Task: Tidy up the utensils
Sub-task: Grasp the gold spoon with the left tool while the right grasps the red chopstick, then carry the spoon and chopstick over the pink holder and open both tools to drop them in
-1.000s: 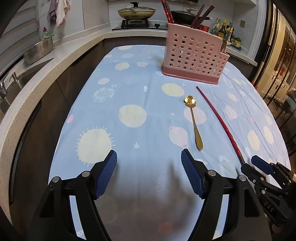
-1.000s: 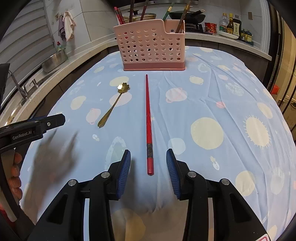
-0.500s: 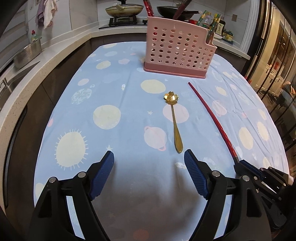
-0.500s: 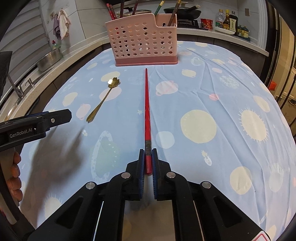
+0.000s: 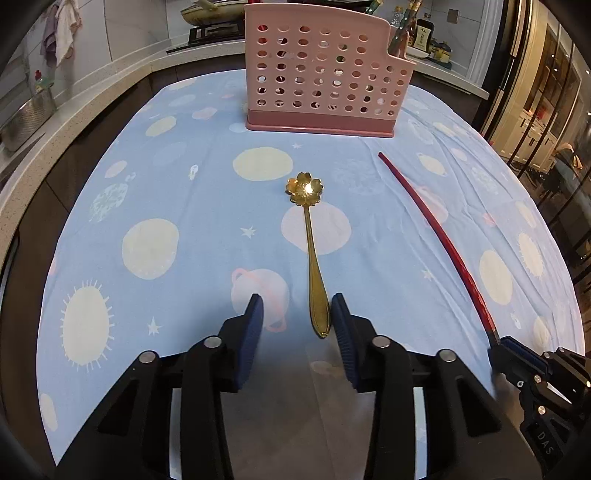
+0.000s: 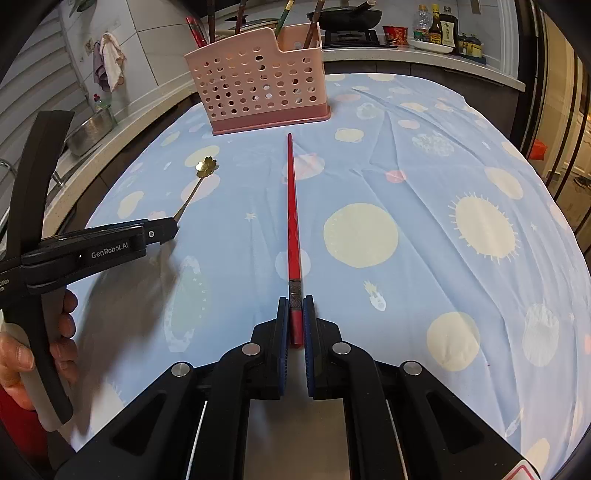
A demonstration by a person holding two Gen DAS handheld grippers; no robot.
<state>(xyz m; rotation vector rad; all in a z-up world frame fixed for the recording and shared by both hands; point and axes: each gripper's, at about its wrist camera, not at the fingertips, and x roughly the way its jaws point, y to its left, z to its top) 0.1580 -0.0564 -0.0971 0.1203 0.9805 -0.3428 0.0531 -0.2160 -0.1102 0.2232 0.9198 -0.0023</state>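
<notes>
A gold spoon [image 5: 312,251] with a flower-shaped bowl lies on the blue tablecloth, handle toward me. My left gripper [image 5: 297,321] is open, its jaws either side of the handle end, the right pad close to it. A red chopstick [image 6: 293,218] lies pointing at the pink perforated utensil holder [image 6: 258,88]. My right gripper [image 6: 295,321] is shut on the chopstick's near end. The chopstick [image 5: 436,236] and holder [image 5: 325,77] also show in the left wrist view, and the spoon [image 6: 201,175] in the right wrist view.
The holder has several chopsticks [image 6: 314,31] standing in it. A kitchen counter [image 6: 424,55] with a stove, pans and bottles runs behind the table. A steel pot [image 6: 92,129] sits on the left counter. The table edge drops off on the left and right.
My left gripper moved forward to the spoon's handle and its jaws narrowed around it. My right gripper closed on the red chopstick's near end and stays shut on it.
</notes>
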